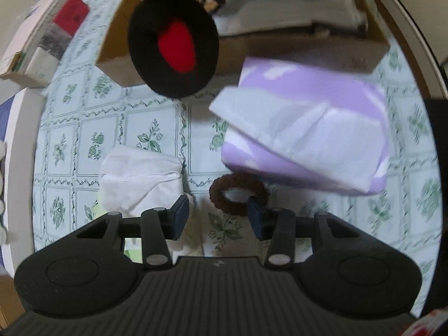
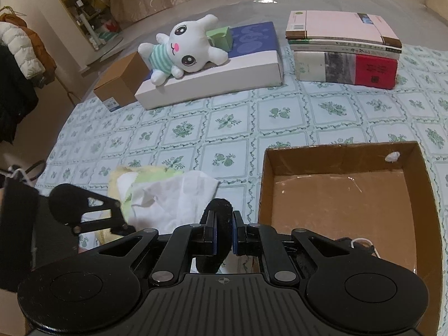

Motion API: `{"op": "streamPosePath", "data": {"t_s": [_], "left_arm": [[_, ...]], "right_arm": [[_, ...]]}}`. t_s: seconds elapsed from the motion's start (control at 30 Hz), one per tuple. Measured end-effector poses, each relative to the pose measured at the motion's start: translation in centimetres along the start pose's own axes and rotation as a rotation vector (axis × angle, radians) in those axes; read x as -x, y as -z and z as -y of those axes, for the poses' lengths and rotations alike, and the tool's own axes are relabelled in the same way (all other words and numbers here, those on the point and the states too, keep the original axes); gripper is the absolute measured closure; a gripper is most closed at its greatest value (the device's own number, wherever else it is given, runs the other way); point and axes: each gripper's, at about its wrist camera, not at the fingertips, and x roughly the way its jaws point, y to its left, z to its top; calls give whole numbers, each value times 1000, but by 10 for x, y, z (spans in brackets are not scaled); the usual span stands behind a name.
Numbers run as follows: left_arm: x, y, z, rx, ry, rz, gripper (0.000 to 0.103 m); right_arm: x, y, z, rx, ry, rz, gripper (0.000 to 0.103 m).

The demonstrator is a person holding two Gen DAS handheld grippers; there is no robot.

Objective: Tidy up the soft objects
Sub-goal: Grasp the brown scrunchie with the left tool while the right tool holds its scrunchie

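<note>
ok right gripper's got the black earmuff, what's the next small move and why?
Probably carry it a little rightward over the open cardboard box and release. The right gripper is shut on the black earmuff, which sits just left of the box's near wall; the box floor looks mostly bare. The left gripper is open, holding nothing.

Black plush earmuff pad [image 1: 173, 42], red centre — hanging in the air before the open cardboard box [image 2: 344, 193]. Brown fuzzy hair tie [image 1: 238, 194] flat on the cloth, touching the folded lilac-and-white fabric [image 1: 305, 134]. White crumpled cloth [image 1: 141, 183] — lies left of the tie.
</note>
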Motion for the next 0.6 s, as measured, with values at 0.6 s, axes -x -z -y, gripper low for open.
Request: {"op": "streamPosePath", "data": {"t_s": [0.6], "left_arm": [[-22,-1,0,-17,32,15,96]], "right_arm": [[-3,16,0,53,48,26,93]]}}
